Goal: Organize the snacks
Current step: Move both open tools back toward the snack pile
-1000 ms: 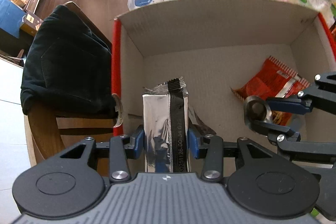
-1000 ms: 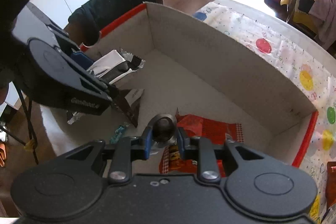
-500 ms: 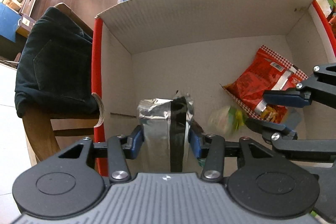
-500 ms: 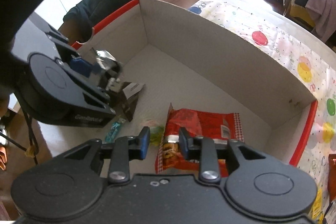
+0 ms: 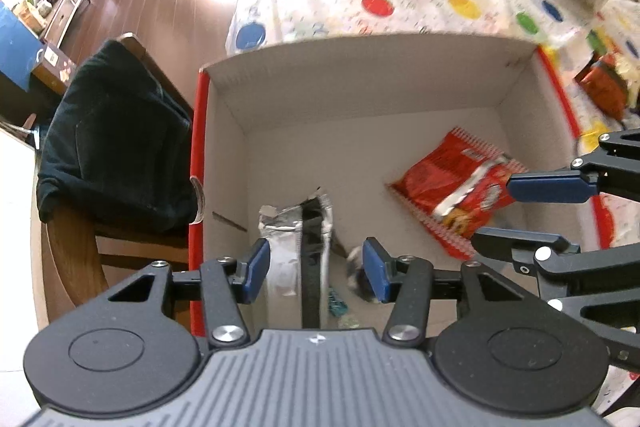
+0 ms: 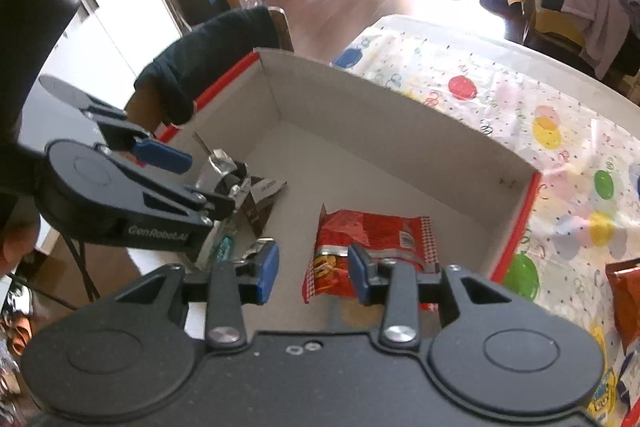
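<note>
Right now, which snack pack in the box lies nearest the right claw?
The red pack, just ahead of the right claw; the silver pack is by the left claw.

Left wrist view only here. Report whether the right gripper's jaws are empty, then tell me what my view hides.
Observer: Empty. The right gripper has just been opening; nothing sits between its pads, and the red snack bag lies on the box floor beyond them.
Operator: Now look behind the silver packet.
Observer: A brown packet with a white label lies right beside it, on the side facing the red bag.
</note>
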Demonstrator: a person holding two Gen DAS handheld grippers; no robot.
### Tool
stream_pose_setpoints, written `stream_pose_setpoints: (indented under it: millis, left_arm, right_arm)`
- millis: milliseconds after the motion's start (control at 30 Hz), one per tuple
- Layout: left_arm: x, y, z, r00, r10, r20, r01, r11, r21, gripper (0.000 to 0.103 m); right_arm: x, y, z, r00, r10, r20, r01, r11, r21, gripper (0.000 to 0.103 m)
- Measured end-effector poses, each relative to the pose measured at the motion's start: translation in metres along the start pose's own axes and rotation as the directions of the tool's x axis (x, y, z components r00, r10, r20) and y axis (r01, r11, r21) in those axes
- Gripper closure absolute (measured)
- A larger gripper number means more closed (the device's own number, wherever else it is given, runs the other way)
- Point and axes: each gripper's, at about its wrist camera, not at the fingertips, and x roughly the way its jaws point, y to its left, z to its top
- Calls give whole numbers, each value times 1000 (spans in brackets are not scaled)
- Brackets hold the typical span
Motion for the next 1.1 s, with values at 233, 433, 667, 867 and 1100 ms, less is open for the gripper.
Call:
stream_pose_setpoints:
  millis: [233,433,667,867,1100]
  left_arm:
    - [-31,-20,-6,996,-42,80,42,999,-7,48]
    - [-58,-38,-14,983,-67,172,70,998,-9,46]
    - [-85,-66,-22,960,-104,259,107,994,4,42]
    - [-99,-95,-27,934,-138,330,148,989,-6,38]
    - [-109,-141,-29,899,-174,401,180,983,21,30]
  right_arm:
    - [-36,-3,-10,998,-9,67,9,1000,8,56]
    - [-69,-10,-24,992,-15,126,13,1000,20,45]
    - [-110,-25,-47,981,-15,192,7,999,41,35]
    - [-143,-51,-72,968,-38,247,21,997,75,25]
    - [-174,-88,-104,949,-76,305,44,993,111,17]
